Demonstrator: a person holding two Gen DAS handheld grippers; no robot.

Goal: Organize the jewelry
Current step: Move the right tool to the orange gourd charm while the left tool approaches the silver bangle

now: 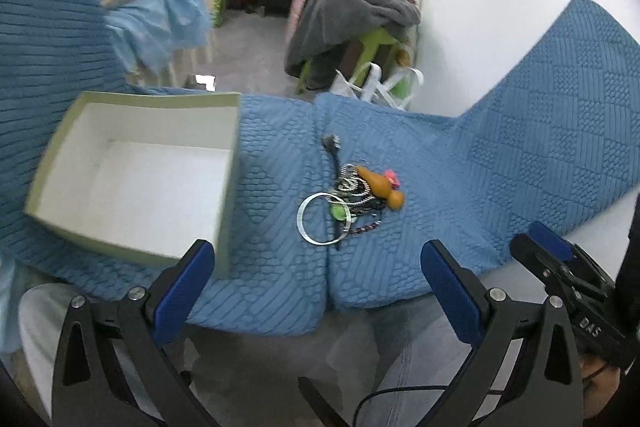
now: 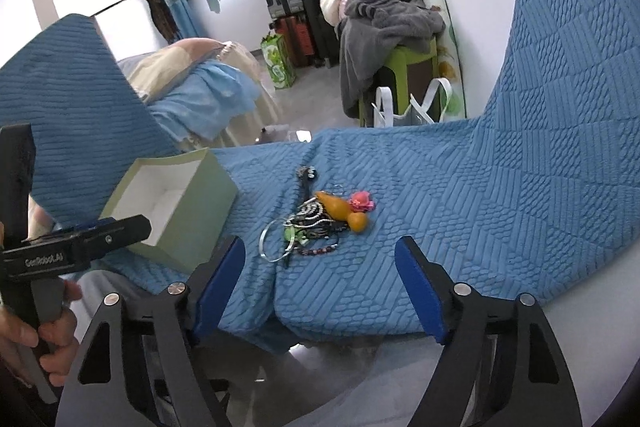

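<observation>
1. Both tools hang with fingers spread wide and nothing between them: the left tool [image 1: 316, 275] and the right tool [image 2: 320, 275] each face a small heap of jewelry [image 1: 348, 201] lying ahead on a blue quilted cover [image 1: 500, 155], just past the fingertips and near a crease in the cover.

2. The heap looks bunched on purpose as a starting pile: a silver bangle [image 1: 322, 219] lies nearest the tools, beaded strands tangle behind it, and an orange gourd-shaped piece [image 1: 382, 189] and a pink flower [image 2: 361, 201] sit at the far side.

3. An open box [image 1: 132, 171], pale green outside and white inside, stands ahead and left of the left tool, apart from the heap; it appears to be where the pieces should go, and nothing shows in it.

4. The left view looks down into the box and shows its bare floor; it also catches the right tool's body at its right edge.

5. The right view shows the box only at an angle, but shows the person's hand [image 2: 24, 335] gripping the left tool's handle, and the flower more plainly.
</observation>
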